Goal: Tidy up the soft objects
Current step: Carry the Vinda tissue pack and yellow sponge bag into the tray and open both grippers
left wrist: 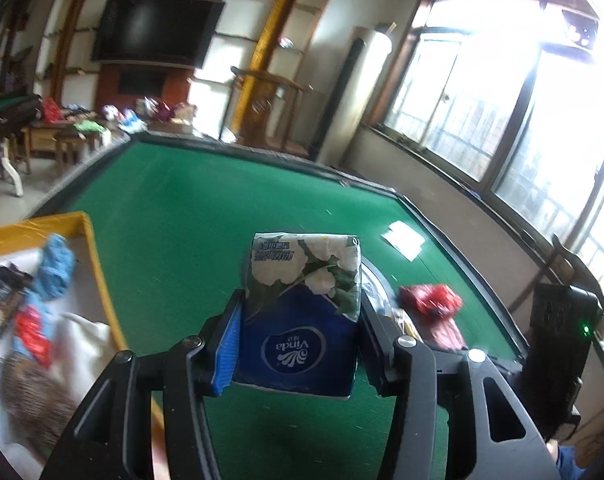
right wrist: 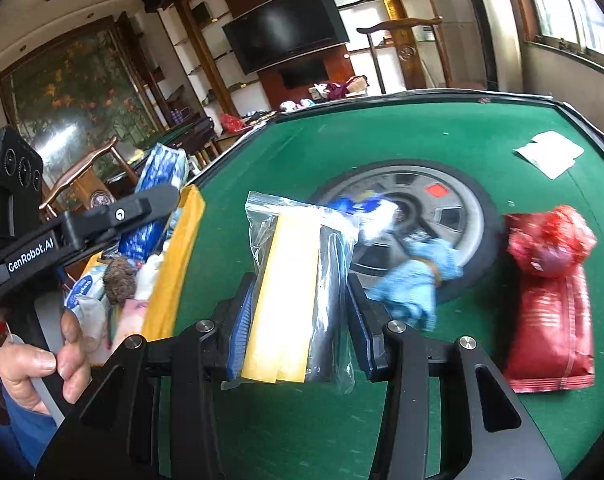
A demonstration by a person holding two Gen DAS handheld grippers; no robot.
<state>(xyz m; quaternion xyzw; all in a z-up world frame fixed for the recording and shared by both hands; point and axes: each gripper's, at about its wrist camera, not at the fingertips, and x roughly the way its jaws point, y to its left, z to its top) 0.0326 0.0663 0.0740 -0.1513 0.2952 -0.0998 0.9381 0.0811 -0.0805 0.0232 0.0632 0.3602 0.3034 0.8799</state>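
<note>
Tissue pack: 1 (left tongs); zip bag: 1.

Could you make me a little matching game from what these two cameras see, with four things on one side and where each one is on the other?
Things:
1. tissue pack
2. clear bag
3. red packet
4. white paper

Places:
A. lying near the far edge of the green table
B. clamped in the right gripper
C. clamped in the left gripper
D. lying on the table, to the right of the grey disc

Pairs: 1-C, 2-B, 3-D, 4-A
</note>
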